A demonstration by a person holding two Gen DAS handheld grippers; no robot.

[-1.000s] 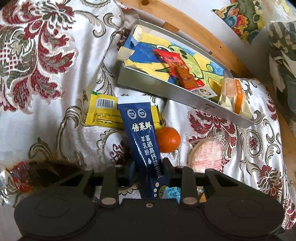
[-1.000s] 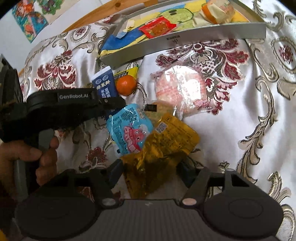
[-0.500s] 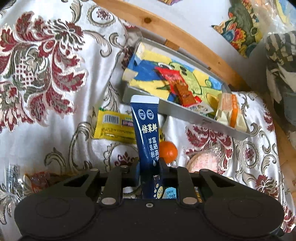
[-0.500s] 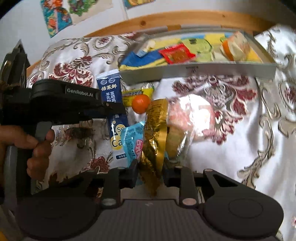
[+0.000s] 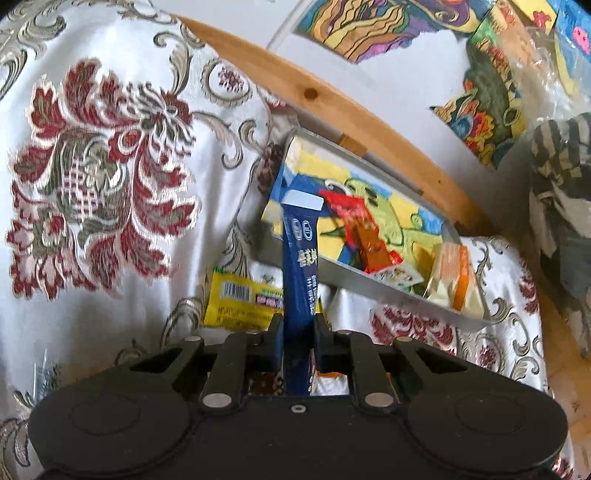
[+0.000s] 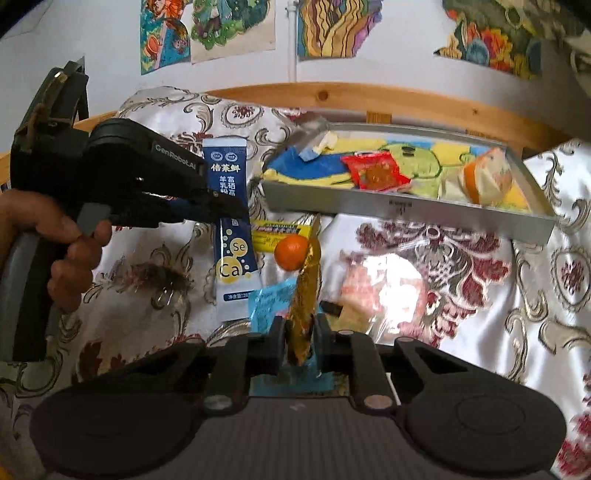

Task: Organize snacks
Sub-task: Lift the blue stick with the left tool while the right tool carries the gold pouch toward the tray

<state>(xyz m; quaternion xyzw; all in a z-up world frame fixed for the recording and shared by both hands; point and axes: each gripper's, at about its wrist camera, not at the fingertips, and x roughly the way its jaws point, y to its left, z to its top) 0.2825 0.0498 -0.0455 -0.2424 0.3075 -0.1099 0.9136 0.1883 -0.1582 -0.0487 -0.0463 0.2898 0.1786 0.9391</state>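
Note:
My left gripper (image 5: 298, 325) is shut on a dark blue stick sachet (image 5: 300, 266) and holds it upright, lifted off the cloth, in front of the metal tray (image 5: 354, 284). The right wrist view shows the same sachet (image 6: 231, 221) in the left gripper (image 6: 225, 201), held by a person's hand (image 6: 70, 243). A golden foil snack packet (image 6: 304, 295) stands edge-on in my right gripper (image 6: 300, 332), which is shut on it. The tray (image 6: 406, 210) holds a red packet (image 6: 375, 171) and an orange-and-cream wrapped cake (image 6: 485, 179).
On the flowered cloth lie a yellow packet (image 5: 240, 299), a small orange (image 6: 291, 253), a light blue packet (image 6: 271, 301) and a clear-wrapped round cake (image 6: 380, 280). A wooden rail (image 6: 369, 99) and a wall with drawings (image 6: 325, 29) stand behind the tray.
Both grippers closed and lifted: the left raised the blue sachet toward the tray, the right closed on the golden packet, turned it on edge and raised it off the cloth.

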